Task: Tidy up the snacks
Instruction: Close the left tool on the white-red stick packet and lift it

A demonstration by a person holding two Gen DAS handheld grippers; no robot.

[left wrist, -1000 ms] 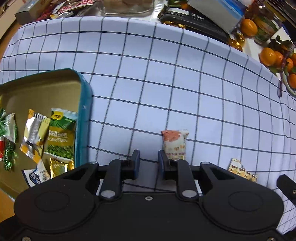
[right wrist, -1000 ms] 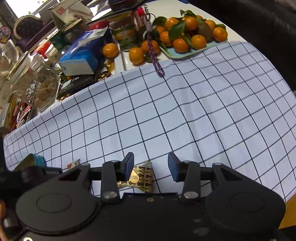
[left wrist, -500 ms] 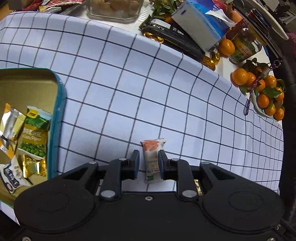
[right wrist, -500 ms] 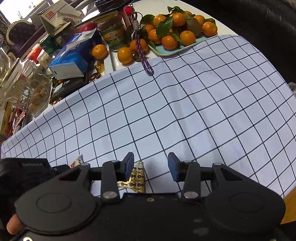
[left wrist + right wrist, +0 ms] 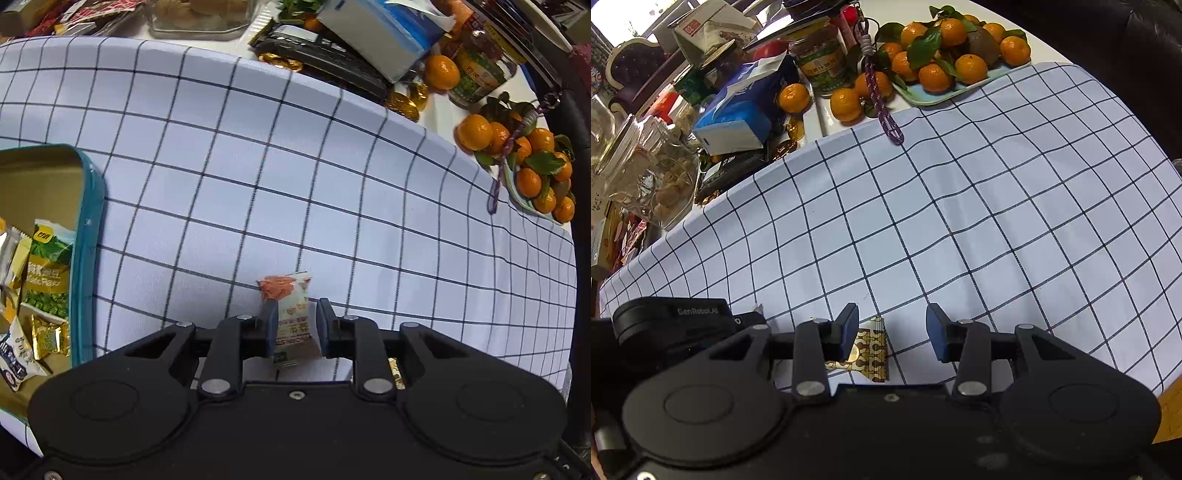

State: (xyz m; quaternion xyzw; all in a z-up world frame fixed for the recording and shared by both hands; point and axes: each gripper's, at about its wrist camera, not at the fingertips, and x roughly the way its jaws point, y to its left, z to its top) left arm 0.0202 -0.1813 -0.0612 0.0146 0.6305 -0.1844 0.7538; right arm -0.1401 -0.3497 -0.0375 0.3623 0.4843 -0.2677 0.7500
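Note:
A small white snack packet with an orange top (image 5: 290, 295) lies on the checked cloth, its lower half between the fingers of my left gripper (image 5: 297, 325). The jaws are opening; the left pad touches the packet's edge and a thin gap shows at the right pad. A teal tin tray (image 5: 86, 221) at the left holds several snack packets, among them a green one (image 5: 48, 273). My right gripper (image 5: 892, 332) stands open and still above a gold-and-brown patterned packet (image 5: 873, 347), which lies under its left finger, not gripped.
Beyond the checked cloth (image 5: 295, 166) are a blue tissue box (image 5: 738, 114), a glass jar (image 5: 653, 177), a green-labelled jar (image 5: 822, 59) and a plate of tangerines (image 5: 945, 59). A purple cord (image 5: 882, 110) trails onto the cloth. The left gripper's body (image 5: 672, 321) sits close to my right gripper.
The left gripper has shifted so that the orange-topped packet, first beside its right finger, now sits between the fingers, and the gap has widened slightly. The right gripper has stayed put.

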